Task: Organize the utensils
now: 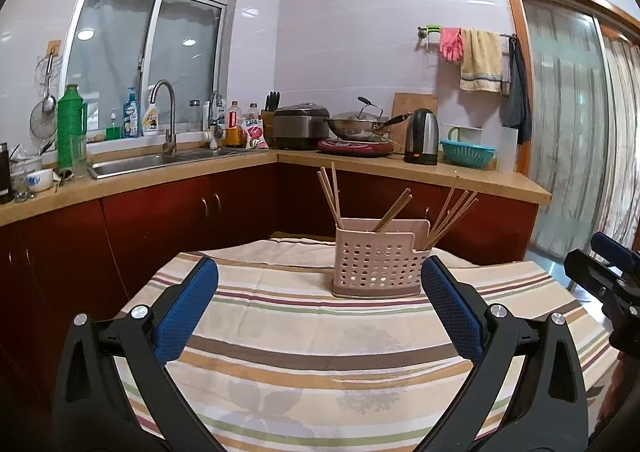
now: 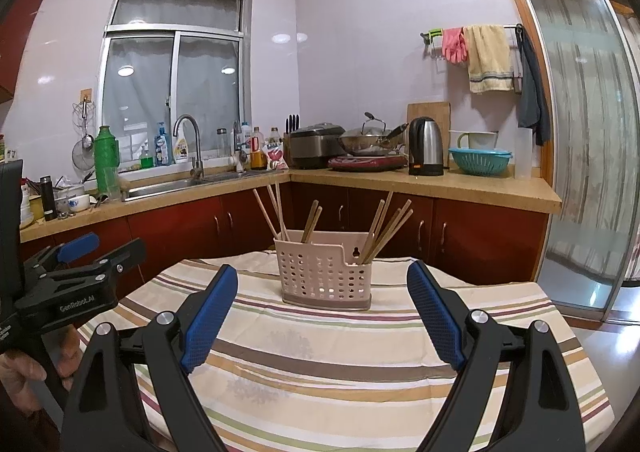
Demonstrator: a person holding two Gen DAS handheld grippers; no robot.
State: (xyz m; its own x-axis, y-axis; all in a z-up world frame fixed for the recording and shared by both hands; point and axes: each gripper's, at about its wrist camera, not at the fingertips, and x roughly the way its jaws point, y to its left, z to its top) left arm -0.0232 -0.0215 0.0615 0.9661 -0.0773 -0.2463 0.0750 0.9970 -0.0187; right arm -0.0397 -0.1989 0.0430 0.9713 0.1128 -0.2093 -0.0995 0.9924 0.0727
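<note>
A pink holder [image 1: 378, 264] full of holes stands upright on the striped cloth [image 1: 304, 352] that covers the surface, toward its far side. Chopsticks [image 1: 330, 192] lean out of it in three bunches: a few at the left end tilting left, a pair in the middle, and a larger bunch in the lower right compartment fanning to the right. From the right wrist view the same holder [image 2: 326, 276] shows a keyhole slot on its taller back panel, with the chopsticks [image 2: 388, 228] splayed above the rim.

The left gripper [image 1: 320, 280] hangs over the near part of the cloth, its blue-padded fingers [image 1: 188, 312] spread wide with nothing between them. The holder sits beyond the tips, closer to the right finger than to the left, and apart from both. The right gripper [image 2: 322, 286] is likewise spread wide and empty, pointed straight at the holder, which lies between and past its fingers [image 2: 436, 316] without touching them.

Each gripper shows at the edge of the other's view: the right one [image 1: 608, 272] off to the right of the surface, the left one [image 2: 76, 264] off to the left with a hand [image 2: 24, 376] on its grip.

Behind the surface runs a counter [image 2: 440, 182] over red cabinets, carrying a sink [image 2: 168, 186], a wok [image 2: 368, 144], a kettle [image 2: 426, 146] and a teal colander [image 2: 480, 160].
</note>
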